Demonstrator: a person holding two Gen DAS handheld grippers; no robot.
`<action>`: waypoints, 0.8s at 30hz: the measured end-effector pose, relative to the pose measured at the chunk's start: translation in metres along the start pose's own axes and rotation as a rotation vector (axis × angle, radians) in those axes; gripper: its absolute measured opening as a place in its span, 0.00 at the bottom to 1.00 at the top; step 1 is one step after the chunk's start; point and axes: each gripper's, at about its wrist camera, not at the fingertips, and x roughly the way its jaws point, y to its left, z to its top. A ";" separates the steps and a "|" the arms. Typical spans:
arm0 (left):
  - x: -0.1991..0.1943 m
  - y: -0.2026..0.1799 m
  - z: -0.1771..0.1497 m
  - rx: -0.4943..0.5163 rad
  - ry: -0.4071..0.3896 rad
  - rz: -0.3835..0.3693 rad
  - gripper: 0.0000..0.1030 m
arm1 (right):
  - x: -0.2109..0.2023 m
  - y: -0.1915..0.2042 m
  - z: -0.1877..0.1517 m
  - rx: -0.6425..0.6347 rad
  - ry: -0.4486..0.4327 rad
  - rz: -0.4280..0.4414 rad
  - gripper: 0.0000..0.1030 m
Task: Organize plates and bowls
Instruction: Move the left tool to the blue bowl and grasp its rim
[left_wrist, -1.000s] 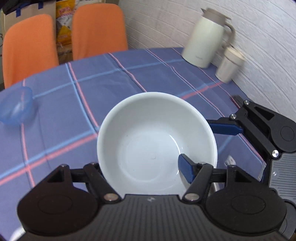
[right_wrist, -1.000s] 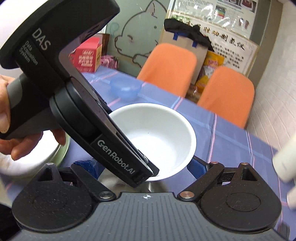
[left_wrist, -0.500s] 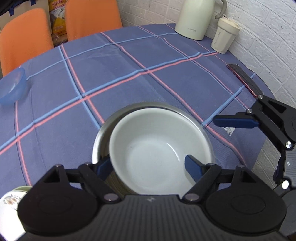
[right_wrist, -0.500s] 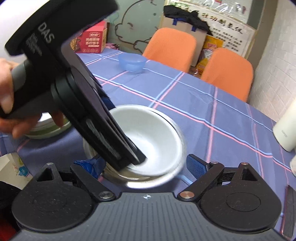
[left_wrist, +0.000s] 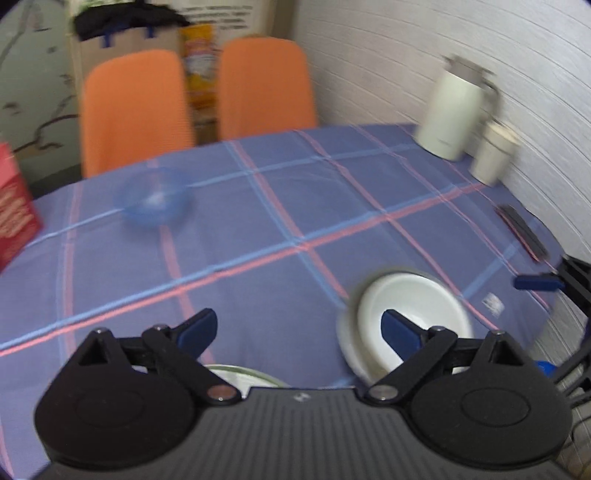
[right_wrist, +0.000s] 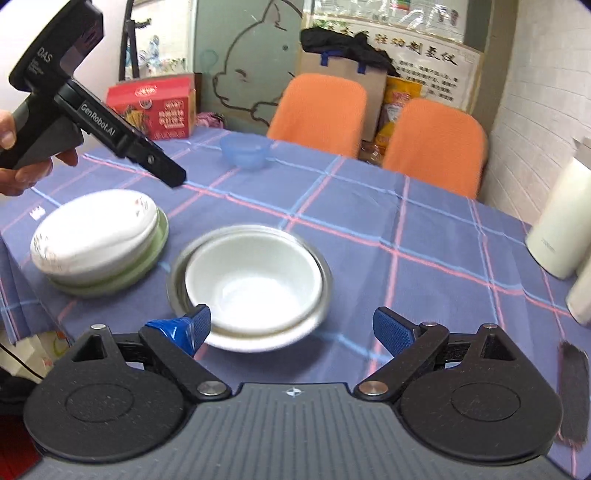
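A white bowl sits nested inside a steel bowl near the table's front edge; the white bowl also shows low right in the left wrist view. My right gripper stands open just in front of the nested bowls, holding nothing. My left gripper is open and empty, raised above the table to the left of the bowls; its body is at upper left in the right wrist view. A stack of plates, white on green, lies left of the bowls. A blue plastic bowl stands far back.
Two orange chairs stand behind the table with its blue plaid cloth. A cream jug and cup are at the back right by the brick wall. A red box is at the back left. A dark flat object lies near the right edge.
The left gripper let go of the white bowl inside the steel bowl, opened wider, and lifted away to the left. The right gripper drew back a little.
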 end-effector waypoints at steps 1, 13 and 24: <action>-0.003 0.015 0.003 -0.027 -0.007 0.026 0.91 | 0.006 0.002 0.007 -0.010 -0.006 0.007 0.80; 0.044 0.147 0.065 -0.249 -0.031 0.131 0.93 | 0.134 0.021 0.130 -0.096 0.014 0.088 0.80; 0.174 0.188 0.108 -0.317 0.053 0.103 0.93 | 0.284 0.030 0.175 -0.097 0.148 0.141 0.80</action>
